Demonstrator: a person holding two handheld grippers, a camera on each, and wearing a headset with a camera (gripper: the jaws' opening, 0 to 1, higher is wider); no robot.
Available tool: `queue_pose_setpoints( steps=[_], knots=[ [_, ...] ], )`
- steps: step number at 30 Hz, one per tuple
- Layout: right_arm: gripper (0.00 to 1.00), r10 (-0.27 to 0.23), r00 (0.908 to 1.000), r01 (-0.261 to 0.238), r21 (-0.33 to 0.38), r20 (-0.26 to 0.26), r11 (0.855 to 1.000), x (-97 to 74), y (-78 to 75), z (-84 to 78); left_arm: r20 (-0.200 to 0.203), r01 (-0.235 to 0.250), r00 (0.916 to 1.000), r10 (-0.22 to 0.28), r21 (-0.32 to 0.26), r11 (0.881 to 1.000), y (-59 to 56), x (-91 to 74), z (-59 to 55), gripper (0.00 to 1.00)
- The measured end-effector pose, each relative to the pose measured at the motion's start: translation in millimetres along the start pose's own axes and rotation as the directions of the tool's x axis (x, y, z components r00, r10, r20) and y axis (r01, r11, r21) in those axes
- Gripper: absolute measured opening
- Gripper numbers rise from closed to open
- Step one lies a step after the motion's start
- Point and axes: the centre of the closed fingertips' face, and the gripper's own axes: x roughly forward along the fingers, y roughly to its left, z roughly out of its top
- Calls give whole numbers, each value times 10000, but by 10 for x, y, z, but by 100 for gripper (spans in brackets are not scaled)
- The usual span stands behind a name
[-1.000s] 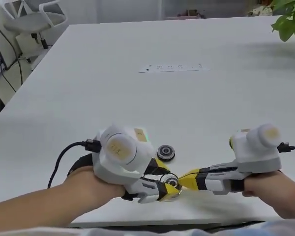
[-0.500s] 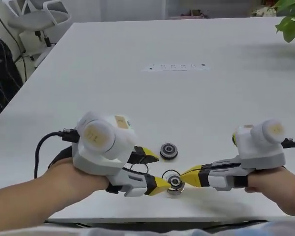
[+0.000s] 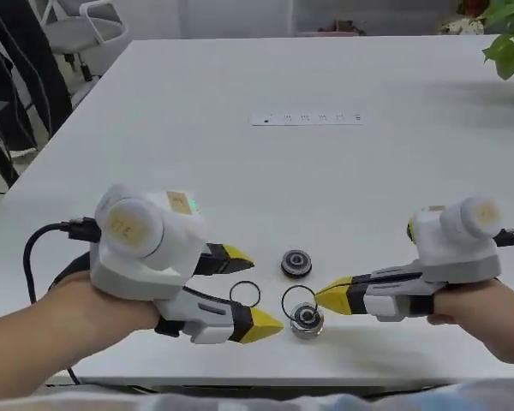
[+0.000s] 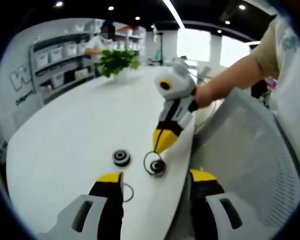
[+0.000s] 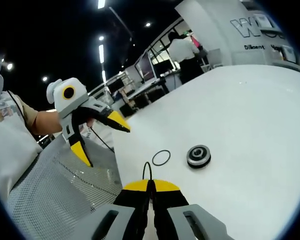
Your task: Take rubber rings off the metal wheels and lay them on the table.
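left tool [image 3: 257, 289] jaws spread wide, right tool [image 3: 325, 295] pinched shut

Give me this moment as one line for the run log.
left gripper open beside loose ring on table | right gripper shut on second ring at near wheel | far wheel apart, on table

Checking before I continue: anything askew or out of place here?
One rubber ring stands upright over the near metal wheel, pinched in the shut right gripper, seemingly not fully off. That wheel sits near the table's front edge.
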Motion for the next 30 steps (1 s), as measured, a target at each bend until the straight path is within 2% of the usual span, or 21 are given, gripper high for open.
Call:
queue_pose_setpoints(
  steps=[8, 13, 30],
  knots=[
    [0, 14, 10000, -14, -150, -8, 9999, 28, 0, 95, 71, -215, 9997, 217, -244, 9995, 31, -96, -46, 60],
    [0, 50, 10000, -50, -239, 5, 9997, 61, 9, 163, -20, -412, 9992, 412, -292, 9987, 66, -157, -102, 66],
    [0, 150, 9999, -153, -472, -78, 9988, 244, -33, 381, -91, -968, 9953, 964, -641, 9932, 186, -351, -230, 80]
  ],
)
